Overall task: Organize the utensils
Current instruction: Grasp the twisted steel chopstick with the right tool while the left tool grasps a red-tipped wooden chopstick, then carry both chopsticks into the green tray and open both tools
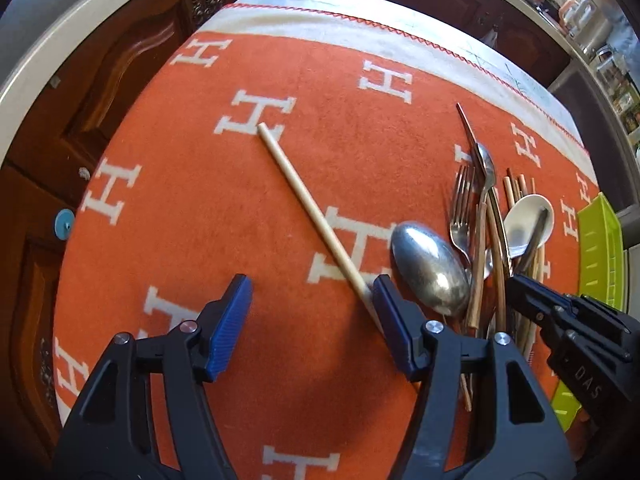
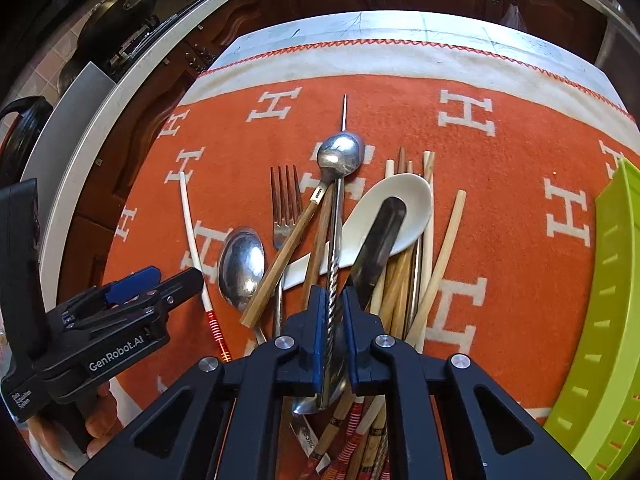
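Leftmost, left hand-held gripper [image 1: 312,300] gaping, holding nothing, right pad beside lone pale chopstick [image 1: 308,210] slanting away up-left across orange-clothed tabletop [image 1: 200,200]. Rightward, right hand-held gripper [image 2: 333,320] pinched on twisted metal skewer [image 2: 335,268], long axis running straight ahead over utensil heap [image 2: 360,240]; green tray [image 2: 600,320] far right.

Three metal spoons [image 2: 242,266], one fork [image 2: 285,204], one white ceramic spoon [image 2: 404,200], one green tray [image 2: 608,320]
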`<state>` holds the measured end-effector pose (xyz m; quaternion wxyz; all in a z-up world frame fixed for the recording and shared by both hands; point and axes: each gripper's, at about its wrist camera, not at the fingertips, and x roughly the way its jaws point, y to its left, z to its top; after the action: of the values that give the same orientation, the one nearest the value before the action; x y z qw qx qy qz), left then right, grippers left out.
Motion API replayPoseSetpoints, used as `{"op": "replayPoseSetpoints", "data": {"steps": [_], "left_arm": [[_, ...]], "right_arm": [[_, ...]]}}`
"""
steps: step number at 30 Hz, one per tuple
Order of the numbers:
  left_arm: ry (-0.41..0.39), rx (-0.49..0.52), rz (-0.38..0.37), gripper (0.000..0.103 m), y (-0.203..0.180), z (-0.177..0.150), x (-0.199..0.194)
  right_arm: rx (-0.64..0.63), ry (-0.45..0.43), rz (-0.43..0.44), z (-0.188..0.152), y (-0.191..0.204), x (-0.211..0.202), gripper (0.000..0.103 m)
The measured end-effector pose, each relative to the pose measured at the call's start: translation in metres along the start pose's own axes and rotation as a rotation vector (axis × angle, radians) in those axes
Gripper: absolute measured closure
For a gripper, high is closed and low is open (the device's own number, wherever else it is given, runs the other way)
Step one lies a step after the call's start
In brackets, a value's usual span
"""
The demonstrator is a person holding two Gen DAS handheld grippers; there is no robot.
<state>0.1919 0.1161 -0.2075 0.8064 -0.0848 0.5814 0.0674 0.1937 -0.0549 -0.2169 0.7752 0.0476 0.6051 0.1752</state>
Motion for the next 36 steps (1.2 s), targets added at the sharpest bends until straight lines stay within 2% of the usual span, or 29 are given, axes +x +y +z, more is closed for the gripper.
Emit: {"op": "replayPoseSetpoints", "data": {"steps": [3, 6, 8, 9, 10, 13, 18, 20, 26, 30, 36], "left_arm": [[-0.017, 0.043, 0.048, 0.043, -0.008, 0.003, 0.003], [-0.036, 0.056, 0.051, 0.044, -0.010, 0.003, 0.003], [-0.049, 0.067, 0.049, 0.060, -0.010, 0.002, 0.000], [-0.057, 0.075, 0.044, 0.079, -0.009, 0.001, -0.002], [-0.054, 0.080, 0.034, 0.092, -0.009, 0.000, -0.004], [-0.042, 0.069, 0.009, 0.099, -0.005, -0.003, -0.007], [-0.005, 0.036, -0.080, 0.099, 0.001, -0.014, -0.020], [-0.016, 0.045, -0.094, 0.099, -0.002, -0.019, -0.032], [-0.045, 0.096, -0.198, 0.099, -0.023, -0.033, -0.081], [-0.064, 0.155, -0.254, 0.099, -0.046, -0.041, -0.111], [-0.075, 0.279, -0.319, 0.099, -0.107, -0.050, -0.146]], "right_arm": [[0.000, 0.009, 0.007, 0.004, 0.003, 0.008, 0.093], [-0.009, 0.001, 0.003, 0.004, 0.007, 0.008, 0.093], [-0.010, 0.001, 0.004, 0.002, 0.007, 0.006, 0.094], [-0.006, 0.001, 0.003, 0.001, 0.006, 0.006, 0.095], [0.001, 0.000, 0.006, 0.000, 0.005, 0.004, 0.096], [0.039, -0.001, 0.029, -0.003, -0.004, 0.001, 0.098], [0.092, -0.037, 0.058, -0.013, -0.014, -0.022, 0.098], [0.114, -0.052, 0.077, -0.020, -0.018, -0.037, 0.098], [0.143, -0.087, 0.112, -0.048, -0.021, -0.079, 0.098], [0.173, -0.127, 0.136, -0.075, -0.028, -0.110, 0.098], [0.235, -0.240, 0.136, -0.120, -0.053, -0.171, 0.098]]}}
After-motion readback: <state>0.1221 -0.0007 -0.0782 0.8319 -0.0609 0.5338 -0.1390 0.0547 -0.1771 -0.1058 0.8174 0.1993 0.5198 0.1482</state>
